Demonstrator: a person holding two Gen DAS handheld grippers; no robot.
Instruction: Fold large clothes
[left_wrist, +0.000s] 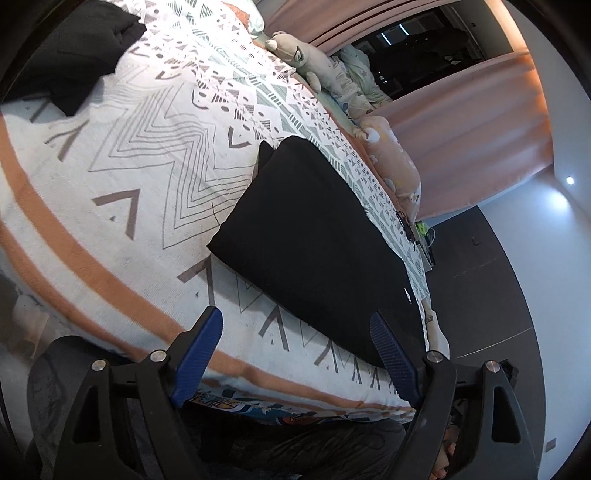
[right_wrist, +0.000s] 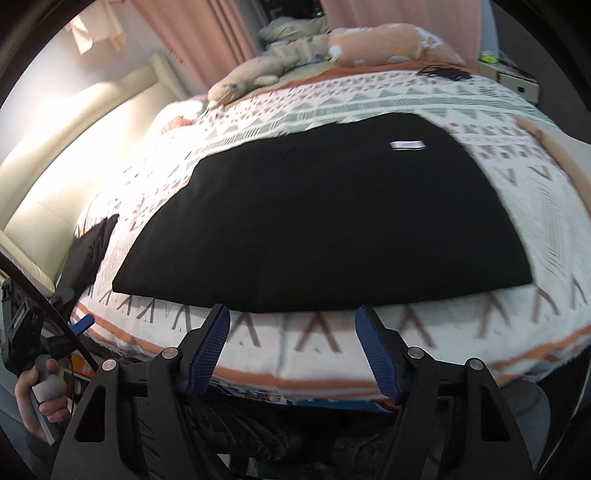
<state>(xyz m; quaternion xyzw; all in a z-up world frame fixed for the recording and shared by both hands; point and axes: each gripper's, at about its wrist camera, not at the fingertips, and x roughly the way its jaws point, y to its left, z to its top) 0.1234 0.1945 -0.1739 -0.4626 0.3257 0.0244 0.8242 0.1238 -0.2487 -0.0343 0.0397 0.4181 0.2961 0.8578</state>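
Note:
A black garment (right_wrist: 325, 221) lies folded into a flat rectangle on the patterned bedspread (right_wrist: 535, 206), near the bed's front edge; a white label (right_wrist: 406, 144) shows on it. It also shows in the left wrist view (left_wrist: 317, 243). My right gripper (right_wrist: 291, 314) is open and empty, just in front of the garment's near edge. My left gripper (left_wrist: 297, 321) is open and empty, off the garment's left end; it also shows in the right wrist view (right_wrist: 79, 325), held by a hand at the bed's front left.
Another dark garment (left_wrist: 74, 55) lies bunched on the bed, far from the folded one; it also shows in the right wrist view (right_wrist: 90, 251). Plush toys (right_wrist: 258, 74) and a pillow (right_wrist: 388, 44) line the far side. Pink curtains (left_wrist: 461, 129) hang beyond.

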